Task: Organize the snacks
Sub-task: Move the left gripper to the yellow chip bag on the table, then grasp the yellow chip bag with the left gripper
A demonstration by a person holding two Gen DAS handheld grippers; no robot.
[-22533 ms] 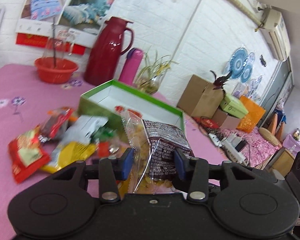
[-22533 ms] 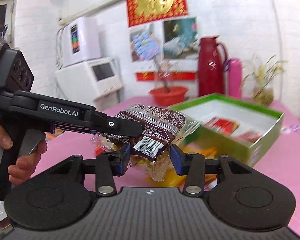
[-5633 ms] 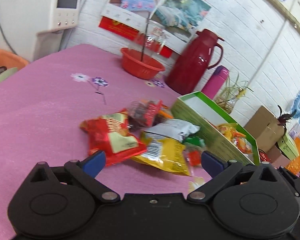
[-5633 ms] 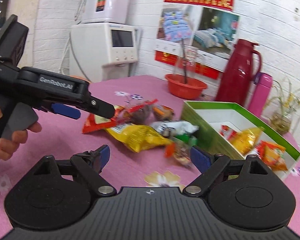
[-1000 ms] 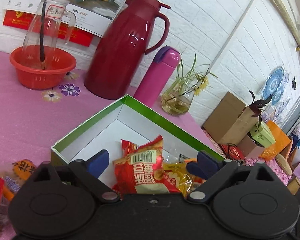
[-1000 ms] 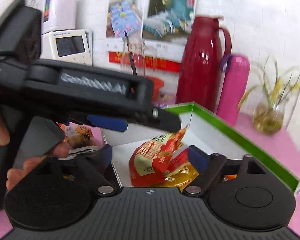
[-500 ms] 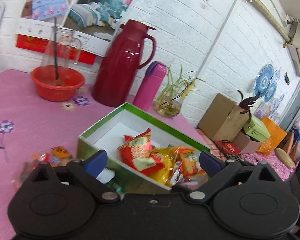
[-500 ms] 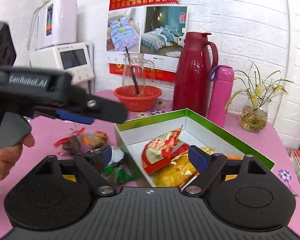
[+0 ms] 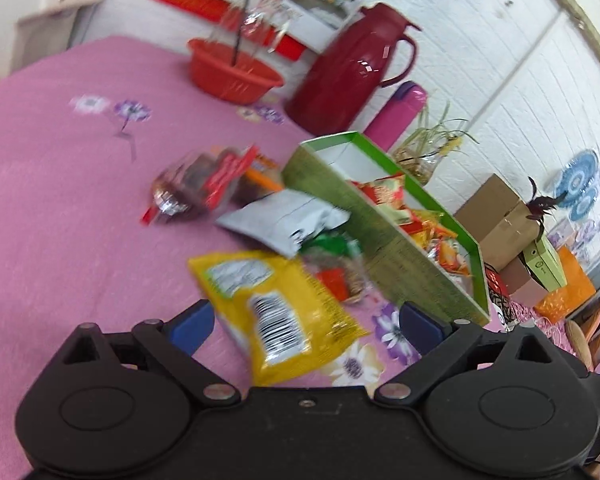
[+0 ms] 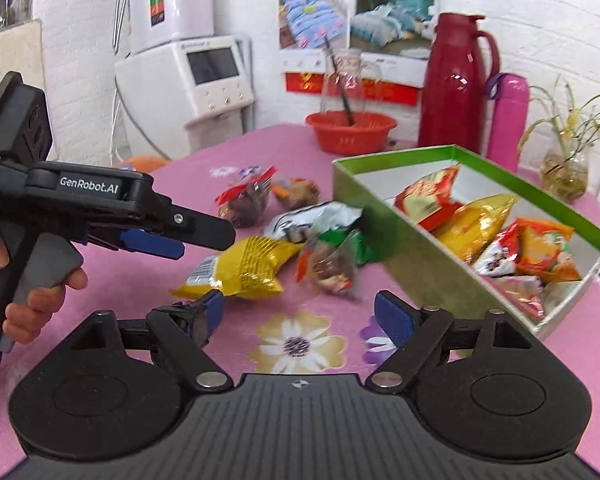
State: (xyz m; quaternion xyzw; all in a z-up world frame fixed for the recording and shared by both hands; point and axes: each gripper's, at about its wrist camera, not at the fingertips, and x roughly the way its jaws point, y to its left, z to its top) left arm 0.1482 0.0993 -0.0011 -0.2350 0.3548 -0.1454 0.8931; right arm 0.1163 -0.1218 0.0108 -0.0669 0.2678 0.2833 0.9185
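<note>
Both jaws apart, empty: left gripper (image 9: 304,322) above yellow bag (image 9: 274,308) on table (image 9: 60,208); right gripper (image 10: 296,316) near green box (image 10: 416,264).

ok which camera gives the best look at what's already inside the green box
The right wrist view. It looks down into the green box, so the red bag, gold bag and orange bag inside show sharply. The left wrist view is blurred and sees the box side-on, with only bag tops above its wall.
</note>
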